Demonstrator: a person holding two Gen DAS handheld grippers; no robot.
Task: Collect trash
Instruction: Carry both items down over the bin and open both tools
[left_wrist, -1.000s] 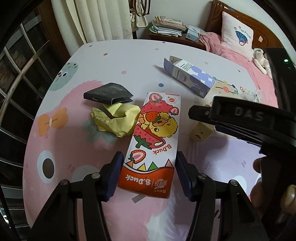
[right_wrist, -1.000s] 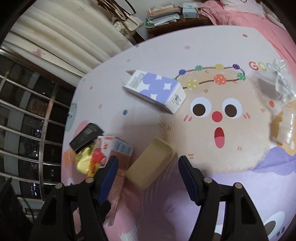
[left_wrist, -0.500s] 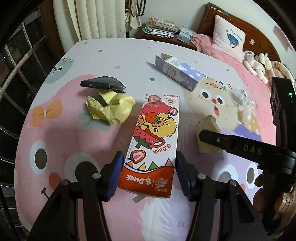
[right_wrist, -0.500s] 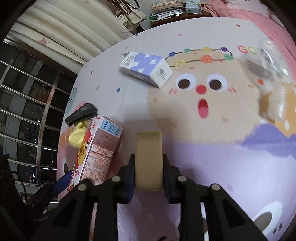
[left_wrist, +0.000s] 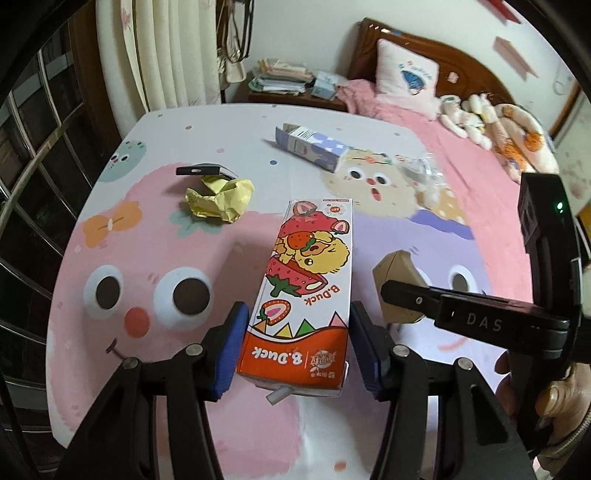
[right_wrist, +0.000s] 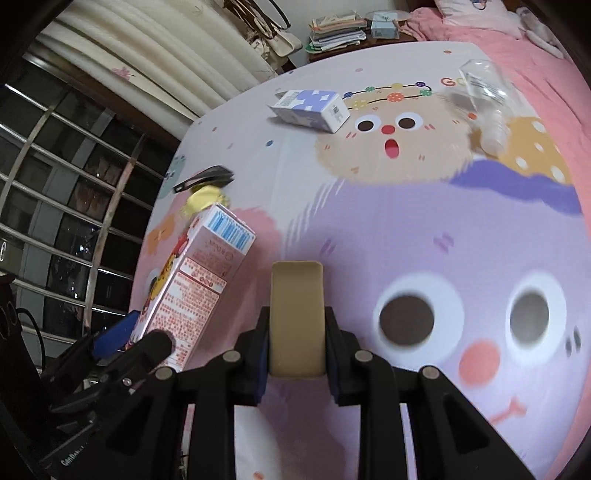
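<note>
My left gripper (left_wrist: 295, 347) is shut on the B.Duck strawberry carton (left_wrist: 306, 280) and holds it raised above the cartoon sheet; the carton also shows in the right wrist view (right_wrist: 192, 284). My right gripper (right_wrist: 295, 350) is shut on a small tan box (right_wrist: 296, 314), which also shows to the right in the left wrist view (left_wrist: 397, 291). On the sheet lie a crumpled yellow wrapper (left_wrist: 221, 199), a flat black packet (left_wrist: 197, 170), a blue-and-white carton (left_wrist: 314, 147) and a clear plastic bottle (right_wrist: 487, 99).
The table with the cartoon sheet (left_wrist: 166, 258) has its left edge near a barred window (right_wrist: 55, 184). A nightstand with stacked papers (left_wrist: 284, 79) and a pink bed with a pillow and plush toys (left_wrist: 461, 110) lie behind.
Both grippers have lifted and drawn back from the table with their loads. The right gripper was open around the tan box one second ago and has shut on it.
</note>
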